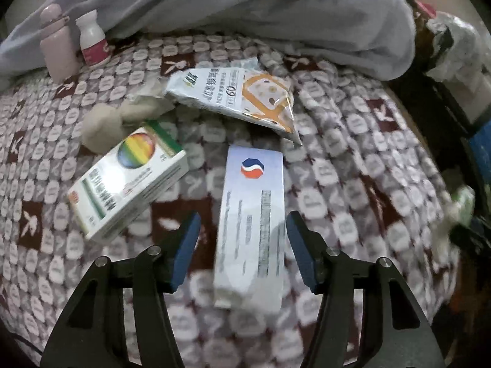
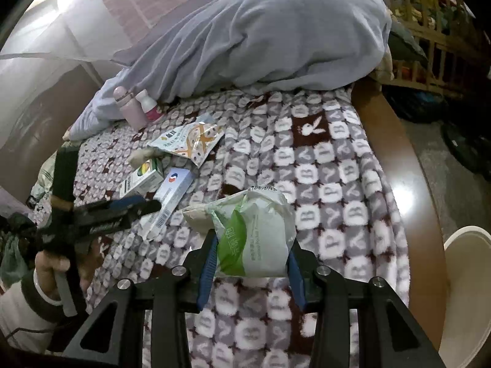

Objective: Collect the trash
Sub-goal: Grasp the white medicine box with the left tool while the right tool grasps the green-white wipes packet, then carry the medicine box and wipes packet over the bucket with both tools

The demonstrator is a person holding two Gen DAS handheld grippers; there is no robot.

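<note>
Two boxes (image 1: 129,181) (image 1: 251,227), two bottles (image 1: 58,46) (image 1: 92,40), two packets (image 1: 236,95) (image 2: 254,236), two claws (image 1: 242,245) (image 2: 251,263).

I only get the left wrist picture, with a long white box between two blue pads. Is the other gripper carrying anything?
Observer: Yes. The right gripper is shut on a white-and-green tissue pack, held above the patterned blanket.
Operator: Anything else stuck to that pack?
Observer: A crumpled beige tissue pokes out at its left side.
Operator: Where might the trash go?
Observer: Possibly a white bin; its rim shows beyond the bed's wooden edge, at the right.
Operator: Who holds my gripper?
Observer: A hand in a white sleeve grips its handle; the left gripper points at the white box.
</note>
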